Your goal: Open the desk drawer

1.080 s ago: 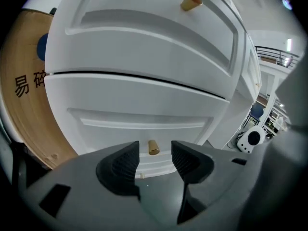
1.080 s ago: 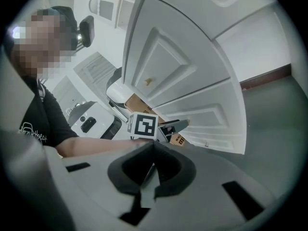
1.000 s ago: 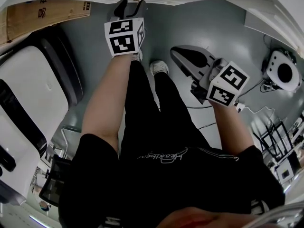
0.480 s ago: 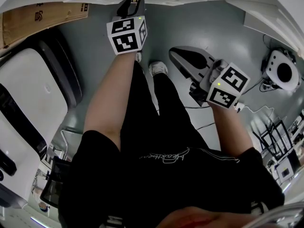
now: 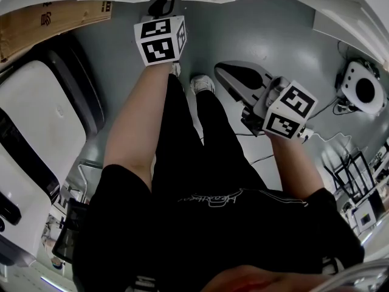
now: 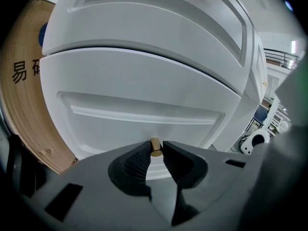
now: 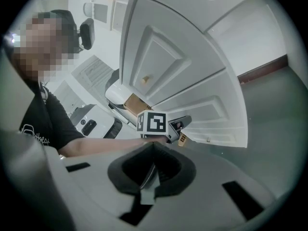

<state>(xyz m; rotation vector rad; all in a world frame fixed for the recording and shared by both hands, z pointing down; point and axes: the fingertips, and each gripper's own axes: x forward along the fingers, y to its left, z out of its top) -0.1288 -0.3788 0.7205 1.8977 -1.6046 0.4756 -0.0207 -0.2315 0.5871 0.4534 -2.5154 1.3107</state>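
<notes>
Jaws of the left gripper (image 6: 155,154) are closing on the drawer's (image 6: 144,95) brass knob (image 6: 155,147); pads touch it. Right gripper (image 7: 153,150) sits apart; jaws pressed together.

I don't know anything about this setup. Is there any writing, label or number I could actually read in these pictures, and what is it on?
"易", followed by a second character cut off by the picture's edge: printed on the brown board left of the white drawers.
Cursive white print on the person's black shirt: too blurred to read.
Small printed label on the same board in the head view: too small to read.
Marker cubes: black-and-white square patterns only, no words.
</notes>
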